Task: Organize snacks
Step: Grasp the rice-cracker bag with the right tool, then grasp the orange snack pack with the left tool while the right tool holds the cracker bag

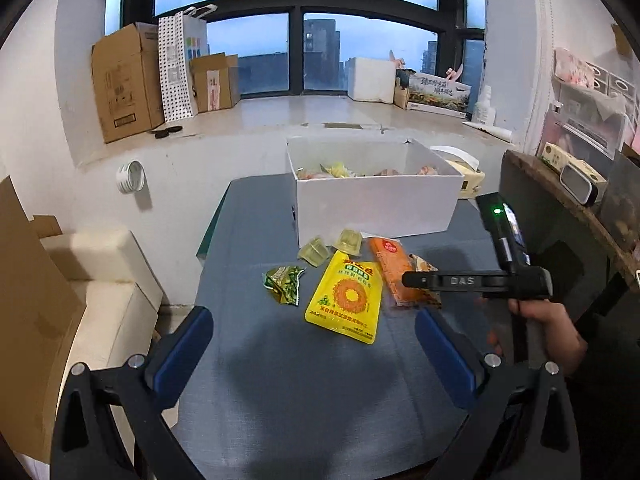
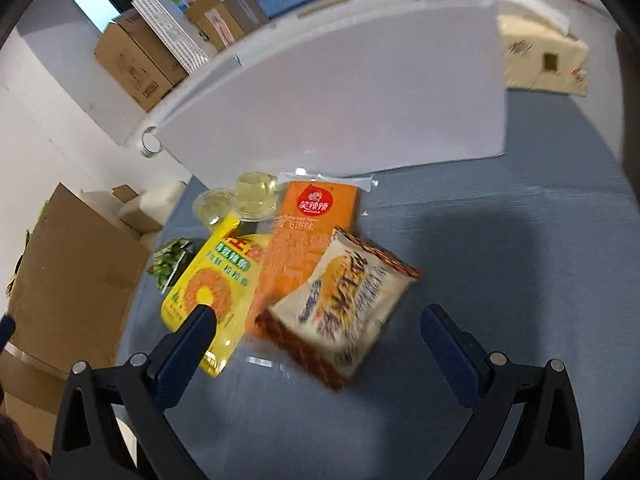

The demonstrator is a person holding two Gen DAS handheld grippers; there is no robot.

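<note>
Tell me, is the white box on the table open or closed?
Open. The left wrist view looks straight into the white box: no lid covers the top, and wrapped snacks show inside above its front wall.

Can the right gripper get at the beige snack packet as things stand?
Probably yes. The right gripper is open just above the beige snack packet, which lies on top of the orange packet; nothing sits between them.

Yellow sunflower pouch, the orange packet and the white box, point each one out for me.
yellow sunflower pouch [image 1: 347, 300], left wrist view, on its sunflower print.
orange packet [image 2: 316, 216], right wrist view, below its red logo.
white box [image 1: 376, 208], left wrist view, on its front wall.
</note>
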